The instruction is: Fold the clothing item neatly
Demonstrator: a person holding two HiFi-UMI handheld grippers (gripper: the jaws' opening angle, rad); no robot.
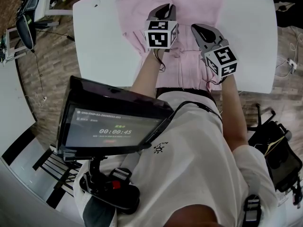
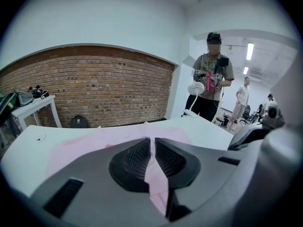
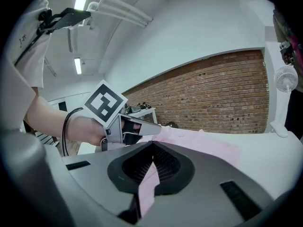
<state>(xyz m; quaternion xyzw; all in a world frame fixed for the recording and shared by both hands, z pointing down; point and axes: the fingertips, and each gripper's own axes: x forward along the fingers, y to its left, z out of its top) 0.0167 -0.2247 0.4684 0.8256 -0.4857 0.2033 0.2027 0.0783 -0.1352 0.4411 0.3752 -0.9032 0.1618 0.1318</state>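
One pink shirt [image 1: 189, 4] lies on the white worktop [image 1: 99, 37]. Its long axis runs straight away from you, from the near edge toward the far edge.

Both of your tools are over it, side by side. The left gripper [image 1: 165, 8] has its fingers closed on a thin fold of the pink cloth, and a strip of it stands between the pads. The right gripper [image 1: 198, 30] is the same, with a pink strip pinched between its fingers. The left one reaches a little farther over the shirt and the right one is closer to you. Which part of the shirt each one holds, I cannot tell.

Pink cloth lies flat ahead of the fingers in both gripper views. I think the coming move carries the held cloth forward along that axis. Both hands should then travel level with each other, or the fold line may come out slanted.

Beyond the worktop, the left gripper view shows a brick wall [image 2: 94, 89], a small white fan [image 2: 195, 88] and a standing person [image 2: 213, 70].
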